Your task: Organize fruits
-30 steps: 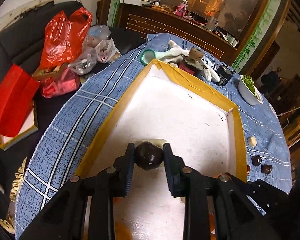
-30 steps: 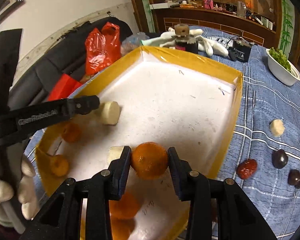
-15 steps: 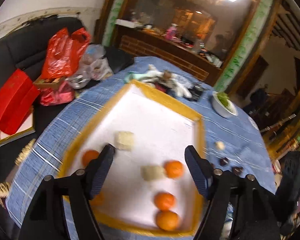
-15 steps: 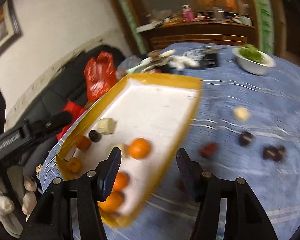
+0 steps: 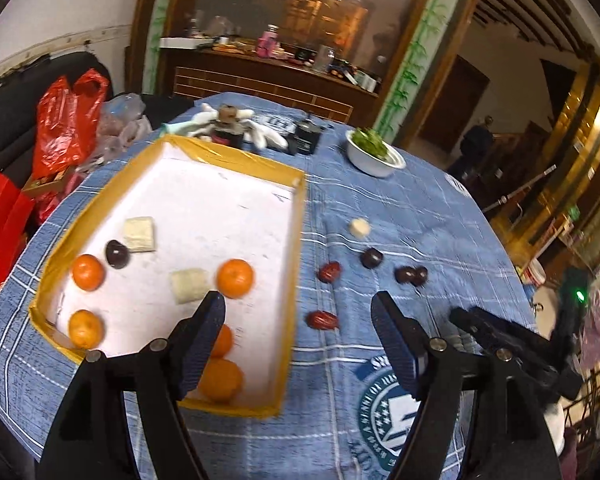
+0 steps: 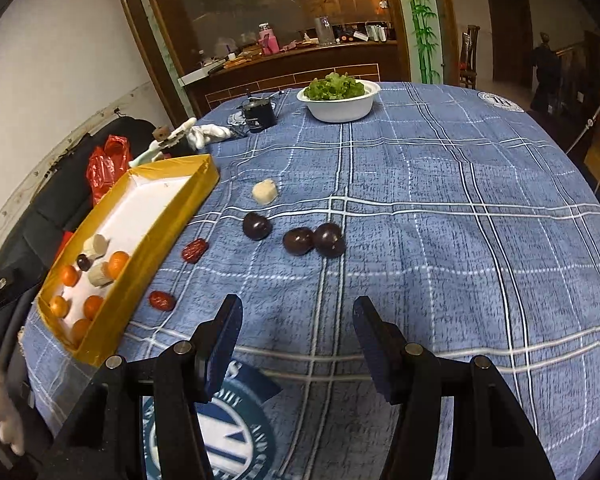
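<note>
Fruit lay split between two places: the yellow-rimmed tray (image 5: 300, 216) at the left of the left-wrist frame held five oranges (image 5: 235, 278), two pale chunks (image 5: 139, 234) and one dark plum (image 5: 117, 254), while the rest sat loose on the blue checked cloth of the bench (image 6: 460, 240). Out on the cloth were three dark plums (image 6: 257, 226), two of them touching at mid-frame in the right-wrist view, two red dates (image 6: 195, 250) just beside the tray's outer wall, and one pale chunk (image 6: 265, 191) further up.

The left gripper (image 5: 298, 312) hung spread and empty at the bottom of its frame, one finger over the tray's lower corner, the other over the cloth. The right gripper (image 6: 298, 316) was likewise spread, holding nothing, with the plum pair above it in the picture.

Risks, as I judged them: the round plums would likely roll if a finger nudged one before closing, and the touching pair invited knocking the second away or catching both. The dates lay so close to the tray wall that a finger coming down could strike the rim or shove the tray. The soft cloth might bunch under a low approach. With both grippers working near each other, their fingers could collide.
</note>
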